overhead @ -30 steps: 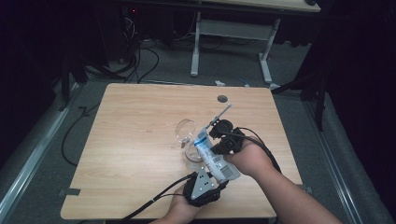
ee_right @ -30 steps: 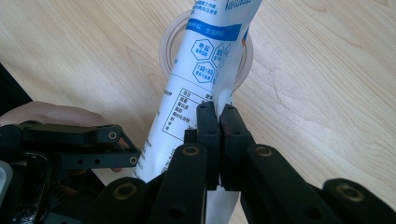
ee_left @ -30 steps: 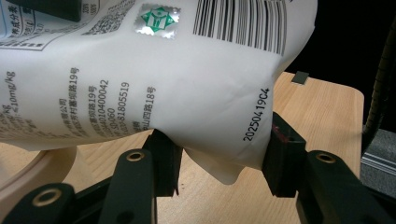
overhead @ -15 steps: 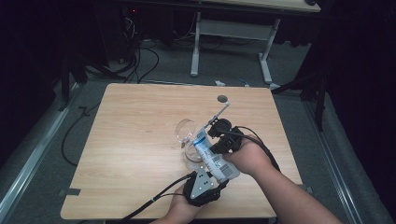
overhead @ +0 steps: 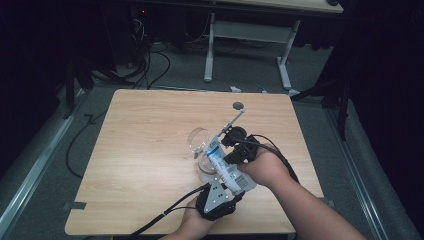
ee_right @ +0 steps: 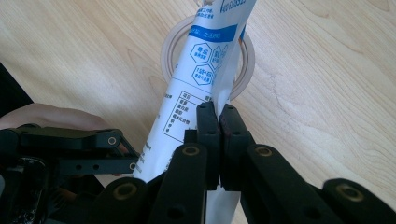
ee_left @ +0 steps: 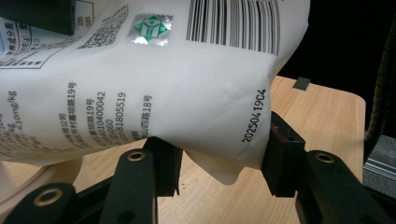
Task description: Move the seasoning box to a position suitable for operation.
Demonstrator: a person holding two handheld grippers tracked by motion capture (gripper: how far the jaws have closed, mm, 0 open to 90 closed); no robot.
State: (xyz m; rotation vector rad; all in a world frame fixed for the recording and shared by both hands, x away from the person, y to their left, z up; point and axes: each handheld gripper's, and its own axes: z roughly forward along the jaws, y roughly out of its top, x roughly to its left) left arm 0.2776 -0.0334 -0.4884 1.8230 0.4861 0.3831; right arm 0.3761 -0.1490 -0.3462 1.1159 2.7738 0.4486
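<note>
Right gripper view: pouch (ee_right: 196,79) in tool (ee_right: 219,112).

Nothing visibly changes across the second: the white-and-blue printed plastic pouch (overhead: 223,164) sits over the clear glass bowl (overhead: 206,162) exactly as before, both grippers unmoved.

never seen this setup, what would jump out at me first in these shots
First, the white and blue printed pouch held slanted above the near right part of the wooden table, with the left gripper clamped across its bottom end and the right gripper pinching an edge of it. Next, the clear glass bowl sitting on the table just beyond the pouch's upper end.
</note>
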